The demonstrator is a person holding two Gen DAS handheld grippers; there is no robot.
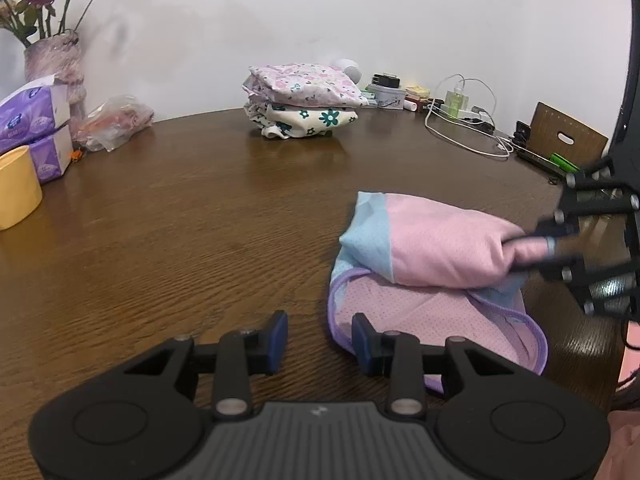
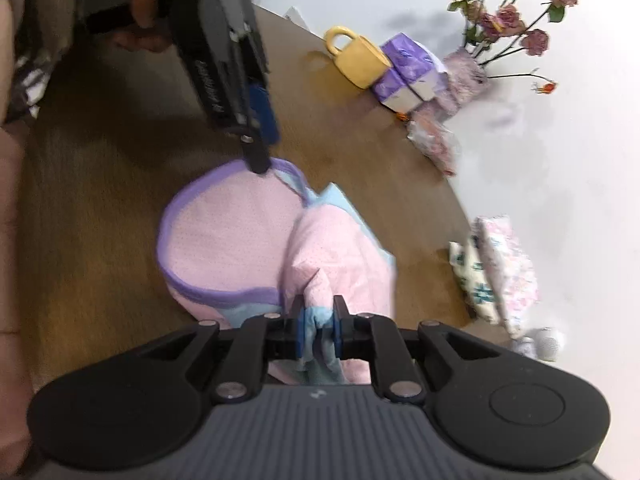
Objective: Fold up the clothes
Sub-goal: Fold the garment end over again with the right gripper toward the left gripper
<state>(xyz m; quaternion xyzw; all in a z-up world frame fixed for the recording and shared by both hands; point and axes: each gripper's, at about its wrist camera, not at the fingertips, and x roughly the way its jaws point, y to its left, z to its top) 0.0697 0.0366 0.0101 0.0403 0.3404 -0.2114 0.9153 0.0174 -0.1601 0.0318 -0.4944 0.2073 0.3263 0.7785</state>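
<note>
Since the pink garment (image 1: 440,248) is light, limp cloth, grip its purple hem; it lies on the table (image 1: 180,220) at four o'clock, right gripper (image 2: 319,330) clamping a bunched fold, left gripper (image 1: 320,340) open, empty.

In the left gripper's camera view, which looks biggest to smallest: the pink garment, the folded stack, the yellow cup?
1. pink garment, though it lies nearest the camera.
2. and 3. folded stack and yellow cup, partly cut off; too alike to rank.
</note>
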